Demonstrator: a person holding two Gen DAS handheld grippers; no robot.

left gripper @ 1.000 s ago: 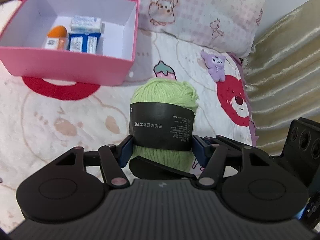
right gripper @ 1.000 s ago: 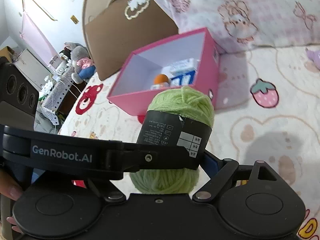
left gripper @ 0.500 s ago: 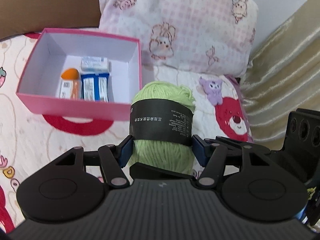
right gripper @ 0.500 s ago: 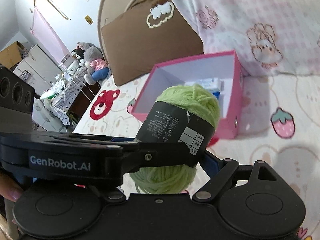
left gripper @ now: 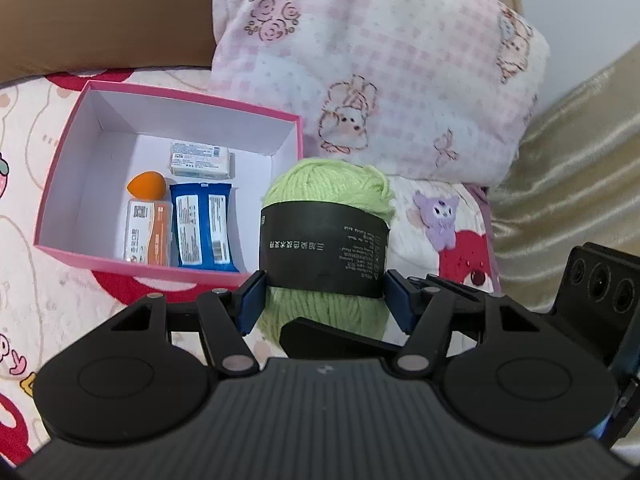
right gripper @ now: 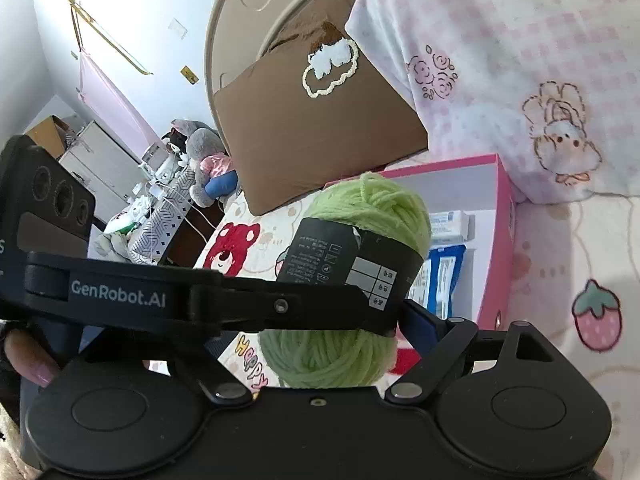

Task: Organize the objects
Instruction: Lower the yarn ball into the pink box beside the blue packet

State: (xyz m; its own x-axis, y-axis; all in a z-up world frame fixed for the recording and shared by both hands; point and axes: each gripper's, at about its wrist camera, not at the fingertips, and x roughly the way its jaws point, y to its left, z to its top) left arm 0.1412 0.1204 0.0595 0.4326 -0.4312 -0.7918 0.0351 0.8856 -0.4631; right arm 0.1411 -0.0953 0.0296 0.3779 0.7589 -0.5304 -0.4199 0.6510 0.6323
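Note:
A green yarn ball [left gripper: 326, 196] with a black paper band is held in the air between both grippers. My left gripper [left gripper: 324, 294] is shut on its band. My right gripper [right gripper: 340, 316] is shut on the same ball [right gripper: 376, 208], though its left finger is hidden behind the left gripper's arm. The pink box [left gripper: 60, 160] lies on the bed ahead and to the left, holding a white packet [left gripper: 200, 159], an orange sponge [left gripper: 146, 185], an orange-white pack [left gripper: 146, 232] and a blue pack [left gripper: 204, 230]. It also shows in the right wrist view [right gripper: 502, 240].
A pink checked pillow [left gripper: 380, 60] leans behind the box, with a brown pillow [left gripper: 100, 12] to its left. A gold curtain [left gripper: 572, 152] hangs at the right. The bed sheet [left gripper: 40, 300] has cartoon prints. Furniture and plush toys [right gripper: 200, 156] stand far left.
Both grippers have lifted the yarn ball higher above the bed. The pink box now sits lower and further left in the left wrist view.

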